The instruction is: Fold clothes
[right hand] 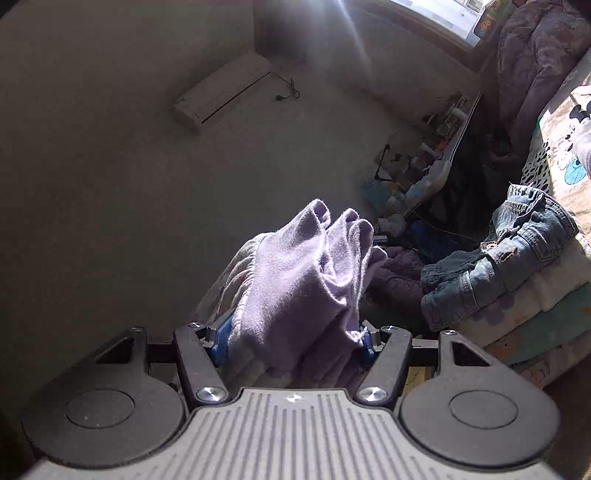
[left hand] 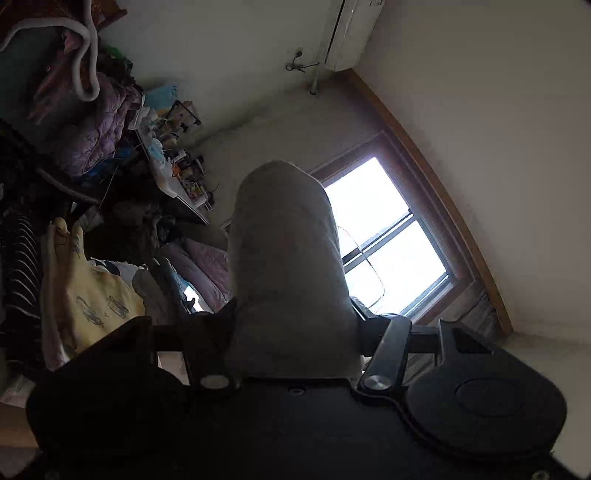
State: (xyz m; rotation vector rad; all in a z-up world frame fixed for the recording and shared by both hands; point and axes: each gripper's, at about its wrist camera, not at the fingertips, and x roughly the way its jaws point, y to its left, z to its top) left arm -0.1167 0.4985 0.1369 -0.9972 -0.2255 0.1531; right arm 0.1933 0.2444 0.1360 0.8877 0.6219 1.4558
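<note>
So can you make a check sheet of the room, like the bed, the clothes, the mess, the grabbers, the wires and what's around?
Surface: cartoon-print bedding, only partly in view.
Job's things: lilac garment held up; same cloth looks grey backlit in the left view.
Clutter: jeans on top of a stack of folded laundry; purple quilted coat; crowded shelf.
Grippers: left gripper and right gripper each clamp the garment.
Cables: plug and cord beside the air conditioner.
Surroundings: bright window, plain walls.
</note>
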